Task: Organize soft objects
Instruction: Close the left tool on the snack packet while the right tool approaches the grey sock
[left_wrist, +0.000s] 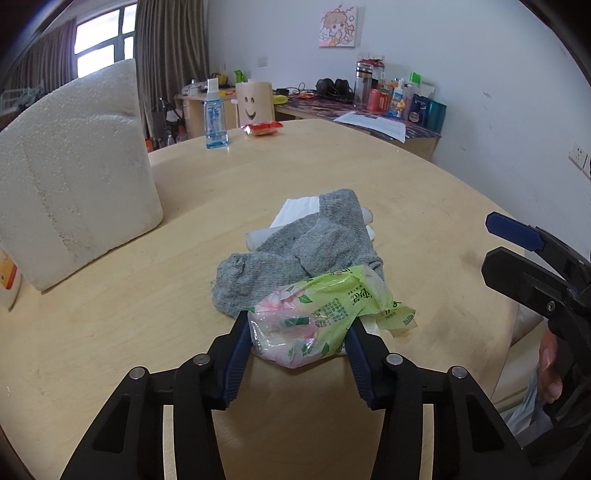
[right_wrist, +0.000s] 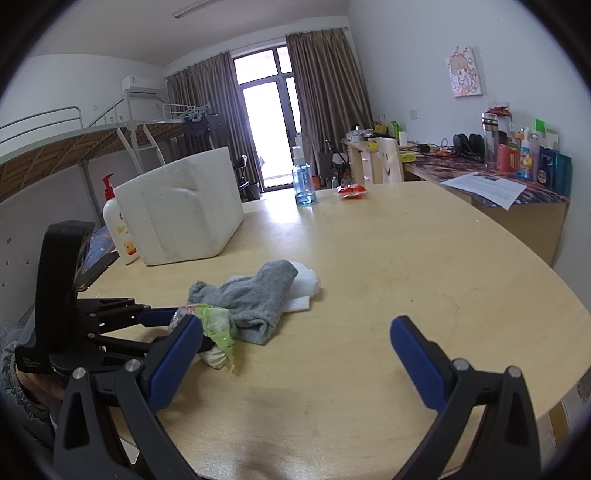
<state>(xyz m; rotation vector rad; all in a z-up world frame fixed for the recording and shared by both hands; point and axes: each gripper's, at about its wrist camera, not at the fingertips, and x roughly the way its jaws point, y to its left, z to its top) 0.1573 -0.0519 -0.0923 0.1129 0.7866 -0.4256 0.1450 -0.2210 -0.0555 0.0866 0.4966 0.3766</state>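
My left gripper (left_wrist: 298, 325) is shut on a green and pink tissue pack (left_wrist: 325, 314), low over the wooden table (left_wrist: 424, 229). The pack overlaps the near edge of a grey sock (left_wrist: 295, 254), which lies on folded white cloths (left_wrist: 299, 208). In the right wrist view the left gripper (right_wrist: 181, 317) holds the tissue pack (right_wrist: 216, 328) beside the grey sock (right_wrist: 255, 295) and white cloths (right_wrist: 304, 284). My right gripper (right_wrist: 295, 328) is open and empty above the table, right of the pile; one of its fingers (left_wrist: 513, 230) shows at the left view's right edge.
A white foam box (left_wrist: 70, 184) stands at the left of the table, with a lotion pump bottle (right_wrist: 114, 221) beside it. A blue spray bottle (left_wrist: 216, 118) and a red snack packet (left_wrist: 263, 128) sit at the far side. A cluttered desk (left_wrist: 388, 99) lies beyond.
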